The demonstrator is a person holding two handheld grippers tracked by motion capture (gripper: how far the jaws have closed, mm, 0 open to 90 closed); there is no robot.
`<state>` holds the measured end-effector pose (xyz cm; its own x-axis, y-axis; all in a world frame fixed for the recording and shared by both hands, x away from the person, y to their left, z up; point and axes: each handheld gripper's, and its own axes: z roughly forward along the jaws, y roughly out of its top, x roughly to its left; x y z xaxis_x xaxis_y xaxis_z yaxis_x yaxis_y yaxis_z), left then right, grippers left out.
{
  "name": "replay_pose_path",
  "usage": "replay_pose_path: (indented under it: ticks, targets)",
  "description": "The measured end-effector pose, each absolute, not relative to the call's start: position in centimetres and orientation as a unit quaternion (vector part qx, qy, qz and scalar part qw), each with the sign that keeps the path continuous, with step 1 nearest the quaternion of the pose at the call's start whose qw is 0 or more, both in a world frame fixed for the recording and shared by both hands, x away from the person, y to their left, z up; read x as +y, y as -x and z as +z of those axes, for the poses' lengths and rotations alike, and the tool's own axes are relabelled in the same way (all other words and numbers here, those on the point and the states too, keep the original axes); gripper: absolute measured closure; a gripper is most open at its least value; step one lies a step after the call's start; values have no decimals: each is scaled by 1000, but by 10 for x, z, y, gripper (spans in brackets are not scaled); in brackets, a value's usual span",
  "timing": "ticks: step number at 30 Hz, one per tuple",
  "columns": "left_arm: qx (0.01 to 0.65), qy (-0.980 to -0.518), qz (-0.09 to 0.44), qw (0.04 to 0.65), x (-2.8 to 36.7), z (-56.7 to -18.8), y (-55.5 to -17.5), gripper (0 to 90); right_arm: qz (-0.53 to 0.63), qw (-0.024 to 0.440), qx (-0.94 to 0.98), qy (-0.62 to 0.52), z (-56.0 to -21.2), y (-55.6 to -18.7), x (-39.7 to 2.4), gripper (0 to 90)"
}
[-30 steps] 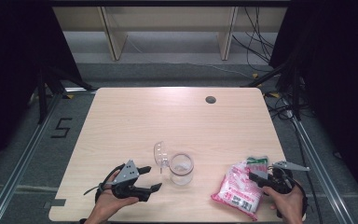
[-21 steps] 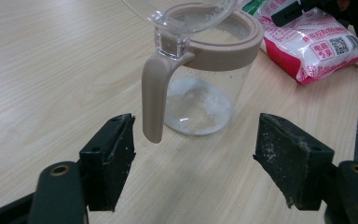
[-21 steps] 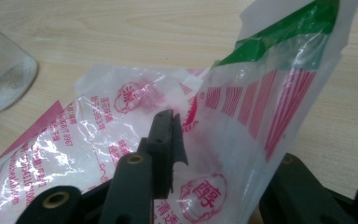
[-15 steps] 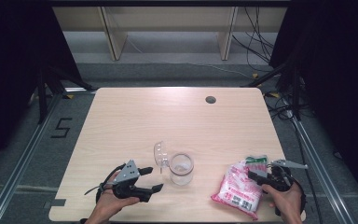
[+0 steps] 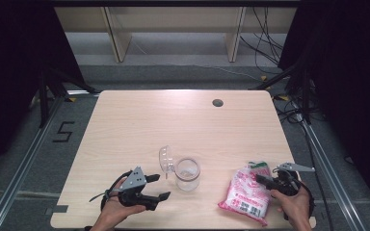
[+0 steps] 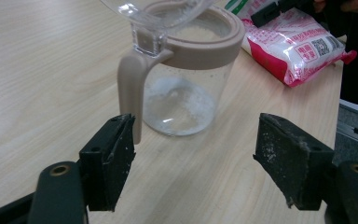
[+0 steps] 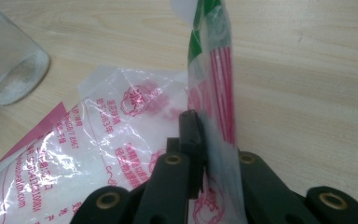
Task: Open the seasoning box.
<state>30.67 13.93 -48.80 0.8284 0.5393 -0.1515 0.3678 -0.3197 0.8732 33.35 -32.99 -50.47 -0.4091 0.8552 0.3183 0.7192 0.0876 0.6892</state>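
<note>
- Closing over the last moment, the right gripper (image 5: 262, 178) has brought its jaws together on the top edge of the bag (image 5: 244, 195); both hands and everything on the table sit where they sat a second ago.
- In the right gripper view the black jaws pinch a fold of clear, red and green plastic, the bag (image 7: 121, 140) film standing upright out of the grip while the rest lies slack on the wood.
- In the high view the bag lies near the table's (image 5: 183, 125) front right corner, printed pink and white, its upper end at the jaws.
- At the front left, the left gripper (image 5: 160, 187) stays released, jaws wide apart and holding nothing.
- In its own view the left gripper (image 6: 193, 163) faces the jar (image 6: 186, 79), the jaws just short of it, one near the beige handle; I cannot tell if that jaw touches it.
- Mid-front on the table stands the jar (image 5: 187, 174), between the grippers, upright, with a little white powder at the bottom.
- Its clear lid (image 5: 166, 159) is flipped up and leans to the left.
</note>
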Motion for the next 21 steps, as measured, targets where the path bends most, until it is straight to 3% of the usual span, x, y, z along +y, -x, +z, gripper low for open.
replay_pose_path:
  ticks: [21]
  targets:
    - [250,-825,53,504,112,-499,-289,281,480,143,721,-479,-474,-314,-317,900]
